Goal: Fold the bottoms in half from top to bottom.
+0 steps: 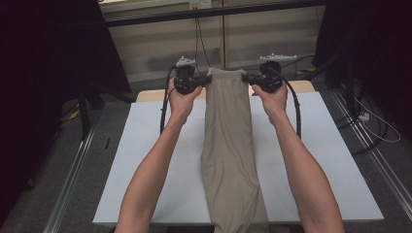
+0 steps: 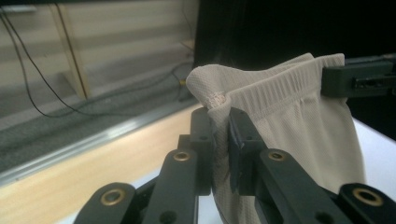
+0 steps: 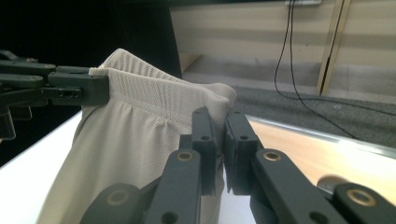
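A pair of beige shorts (image 1: pixel 228 141) hangs by its waistband above the middle of the white table (image 1: pixel 320 165), its lower end trailing toward 6 o'clock over the near edge. The left gripper (image 1: pixel 203 81) pinches the waistband's 9 o'clock corner, jaws narrow on the fabric; the right gripper (image 1: pixel 248 79) clamps the 3 o'clock corner likewise. At 12 o'clock, black cables (image 1: pixel 199 34) hang against a pale wall.

Shorts (image 1: pixel 228 145) on table (image 1: pixel 145 160) — waistband between both grippers.
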Demonstrator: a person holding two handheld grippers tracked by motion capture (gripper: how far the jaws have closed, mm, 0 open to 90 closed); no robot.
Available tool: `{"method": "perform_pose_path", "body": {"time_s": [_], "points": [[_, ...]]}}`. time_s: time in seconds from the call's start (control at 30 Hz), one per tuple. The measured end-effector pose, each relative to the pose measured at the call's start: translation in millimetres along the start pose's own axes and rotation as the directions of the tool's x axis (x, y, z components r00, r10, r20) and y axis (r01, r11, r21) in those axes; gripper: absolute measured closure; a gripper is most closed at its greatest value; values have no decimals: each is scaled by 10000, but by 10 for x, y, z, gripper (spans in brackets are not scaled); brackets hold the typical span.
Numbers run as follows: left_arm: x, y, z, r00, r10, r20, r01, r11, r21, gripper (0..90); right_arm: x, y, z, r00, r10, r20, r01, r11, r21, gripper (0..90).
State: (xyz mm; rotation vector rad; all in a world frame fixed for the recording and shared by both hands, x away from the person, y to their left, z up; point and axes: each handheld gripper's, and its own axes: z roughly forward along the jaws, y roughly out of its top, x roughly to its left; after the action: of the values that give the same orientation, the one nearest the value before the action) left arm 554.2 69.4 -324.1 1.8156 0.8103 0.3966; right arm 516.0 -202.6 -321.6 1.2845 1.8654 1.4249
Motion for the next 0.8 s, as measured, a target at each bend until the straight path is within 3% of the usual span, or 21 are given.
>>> {"method": "perform_pose_path", "body": {"time_s": [0.13,0.23,0.53,0.8], "points": [[-29,-269,-40,9987,-181,475,176,9998,106,821,-14,-282,-27,9993,226,-298,-222,9997,132,841],[-77,-439,-135,9977,-159,656,146,9997,200,821,48,-439,-106,9984,51,-571,-32,9995,322,840],[-434,-870,-676,9915,277,1269,-323,9989,343,820,402,-880,-561,9854,-563,-1607,638,9971,415,840],[-805,-1318,-1054,9741,936,2058,-1141,9894,900,820,643,-1378,-962,9675,-848,-2383,1080,9904,858,840]]}}
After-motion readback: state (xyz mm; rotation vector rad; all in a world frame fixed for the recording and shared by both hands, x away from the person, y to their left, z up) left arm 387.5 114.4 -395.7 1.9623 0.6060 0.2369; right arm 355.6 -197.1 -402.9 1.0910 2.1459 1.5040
